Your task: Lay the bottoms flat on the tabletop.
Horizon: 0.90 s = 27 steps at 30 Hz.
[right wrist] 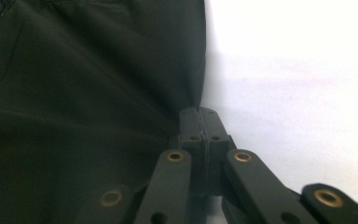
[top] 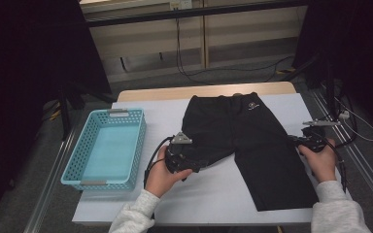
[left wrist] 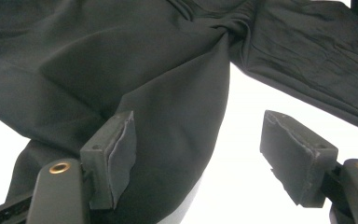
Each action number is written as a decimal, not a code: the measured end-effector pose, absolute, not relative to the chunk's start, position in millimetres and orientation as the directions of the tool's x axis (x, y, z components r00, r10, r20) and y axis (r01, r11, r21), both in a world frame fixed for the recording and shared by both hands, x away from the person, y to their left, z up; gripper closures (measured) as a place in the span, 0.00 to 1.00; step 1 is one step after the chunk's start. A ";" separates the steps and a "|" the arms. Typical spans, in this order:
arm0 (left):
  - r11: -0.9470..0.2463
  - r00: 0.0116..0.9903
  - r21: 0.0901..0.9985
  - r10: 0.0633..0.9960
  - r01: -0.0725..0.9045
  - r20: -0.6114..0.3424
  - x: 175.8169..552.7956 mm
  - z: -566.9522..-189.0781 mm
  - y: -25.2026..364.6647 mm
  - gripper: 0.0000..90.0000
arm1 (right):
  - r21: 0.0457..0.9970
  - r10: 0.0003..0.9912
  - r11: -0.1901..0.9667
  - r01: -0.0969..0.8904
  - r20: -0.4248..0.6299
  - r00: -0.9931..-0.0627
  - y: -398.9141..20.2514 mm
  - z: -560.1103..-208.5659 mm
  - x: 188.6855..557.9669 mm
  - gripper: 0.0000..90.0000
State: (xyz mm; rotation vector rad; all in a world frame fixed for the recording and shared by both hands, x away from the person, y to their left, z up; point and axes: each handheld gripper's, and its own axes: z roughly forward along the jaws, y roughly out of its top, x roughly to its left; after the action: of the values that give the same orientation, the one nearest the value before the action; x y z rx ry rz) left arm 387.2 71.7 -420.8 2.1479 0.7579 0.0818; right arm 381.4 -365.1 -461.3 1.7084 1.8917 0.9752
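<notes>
I have a pair of black fabric shorts (top: 243, 141) spread flat on the white-covered worktop (top: 209, 194), waistband at the far edge and both legs pointing back toward me. My left tool (top: 187, 158) sits at the hem of the left leg; in the left gripper view its pads stand well apart, one pad (left wrist: 116, 154) resting against the dark cloth that bulges up between the jaws, the other pad (left wrist: 298, 156) over bare white worktop, so nothing is pinched there. My right tool (top: 296, 141) is at the outer edge of the right leg; in the right gripper view (right wrist: 200, 123) its jaws are pressed together, with the edge of the shorts' fabric (right wrist: 84, 116) caught at the tips. A light blue perforated plastic basket (top: 80, 182) stands on the worktop to the left of the shorts, well apart from them.
</notes>
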 end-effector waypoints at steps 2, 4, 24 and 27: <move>-0.465 0.814 0.738 0.547 0.488 -0.194 387.4 -420.4 72.4 0.30 | 0.725 0.976 0.002 0.689 0.149 -0.160 -365.8 -461.1 380.2 1.00; -0.468 0.816 0.737 0.545 0.488 -0.194 387.5 -420.1 72.9 0.30 | 0.728 0.976 -0.004 0.685 0.153 -0.157 -367.6 -461.7 378.8 1.00; -0.475 0.818 0.733 0.543 0.487 -0.191 386.3 -422.3 70.4 0.30 | 0.737 0.978 -0.003 0.675 0.143 -0.151 -373.7 -462.4 370.3 1.00; -0.474 0.818 0.734 0.542 0.486 -0.192 386.2 -422.3 69.9 0.30 | 0.736 0.980 0.009 0.677 0.127 -0.151 -374.2 -461.7 369.9 1.00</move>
State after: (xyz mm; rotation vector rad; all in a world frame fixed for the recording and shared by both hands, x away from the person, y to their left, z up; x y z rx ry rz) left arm 386.2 69.9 -422.3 2.1540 0.7526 0.0841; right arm 369.9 -374.2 -461.7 1.6962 1.8686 0.9553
